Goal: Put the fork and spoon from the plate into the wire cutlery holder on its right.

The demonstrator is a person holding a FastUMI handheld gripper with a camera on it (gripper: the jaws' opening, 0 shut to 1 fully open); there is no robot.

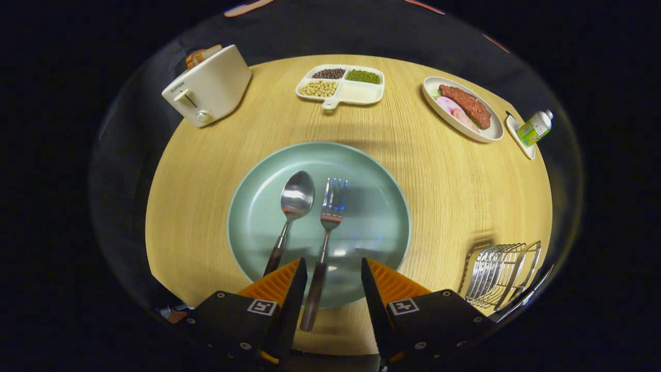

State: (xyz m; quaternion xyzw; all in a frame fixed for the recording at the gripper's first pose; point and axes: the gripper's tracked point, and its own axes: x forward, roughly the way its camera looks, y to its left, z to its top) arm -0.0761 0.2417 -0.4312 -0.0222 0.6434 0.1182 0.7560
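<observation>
Gripper (333,266) low over the near rim of the plate (384,206), fingers (289,287) apart and clamped on nothing. Fork (326,237) between them, its dark handle running from the near rim toward the fingers' base, closer to the left finger than to the right; tines pointing far. Spoon (290,217) just left of the fork on the same plate, bowl far, handle end passing behind the left finger. Wire holder (501,276) near right on the table (217,170), well apart from the plate. Step in hand, judged: grasp of the fork by its handle. Best done by shifting slightly left so that the handle sits midway between the fingers, lowering until the pads bracket the handle rather than the thin metal neck, then closing squarely; care needed to keep the left finger clear of the spoon, which lies close. Lift to follow level, then carry right to the holder, handle or tines fed down between the wires. Hard to make out: height of the fingertips above the plate; whether the fork handle's near end rests on the rim or overhangs the table; spoon handle's near end, hidden behind the left finger; holder's right side, cut off, so slot layout and opening direction uncertain. Far side, not concerned: toaster (209,88), divided dish (343,88), food plate (465,108), bottle (534,127).
</observation>
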